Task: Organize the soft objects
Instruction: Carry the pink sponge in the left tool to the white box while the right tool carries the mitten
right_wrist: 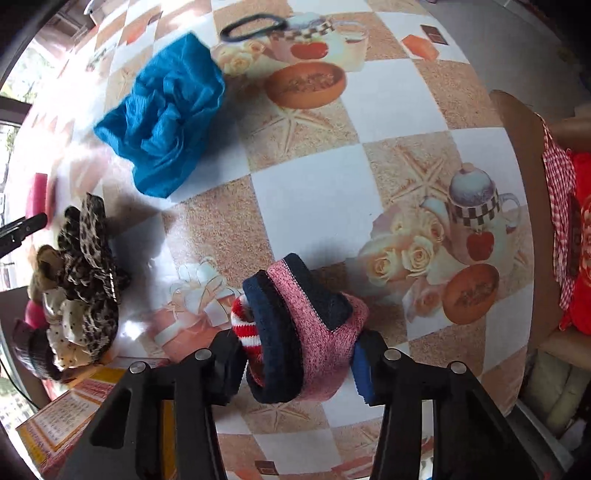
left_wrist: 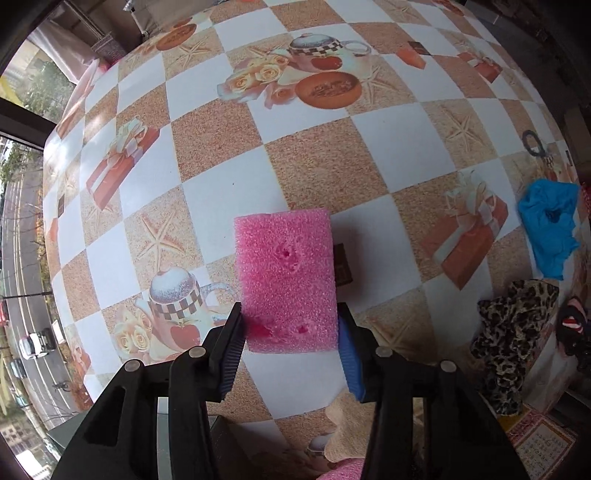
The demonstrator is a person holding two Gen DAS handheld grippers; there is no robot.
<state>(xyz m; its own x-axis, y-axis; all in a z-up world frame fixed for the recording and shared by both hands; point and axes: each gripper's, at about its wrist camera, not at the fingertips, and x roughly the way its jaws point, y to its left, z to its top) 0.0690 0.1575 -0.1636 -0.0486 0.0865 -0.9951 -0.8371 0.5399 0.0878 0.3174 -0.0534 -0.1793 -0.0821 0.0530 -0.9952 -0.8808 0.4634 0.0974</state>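
Observation:
A pink foam sponge [left_wrist: 284,269] with a few dents hangs just above the checkered tablecloth [left_wrist: 207,155], casting a shadow to its right. My left gripper [left_wrist: 290,317] is shut on the sponge's near end, a pad pressing on each side. In the right wrist view, a rolled pink-and-navy knitted sock [right_wrist: 314,317] with a red-and-white striped part sits between the pads of my right gripper [right_wrist: 301,347], which is shut on it. The sponge [right_wrist: 37,195] also shows blurred at the far left of that view.
A crumpled blue cloth [right_wrist: 166,118] and a black hair band [right_wrist: 255,26] lie further out. Leopard-print fabric [right_wrist: 88,254] is heaped on other soft things at the left. A cardboard box [right_wrist: 517,184] holding red gingham cloth stands past the table's right edge. A printed yellow-red sheet [right_wrist: 66,417] is near.

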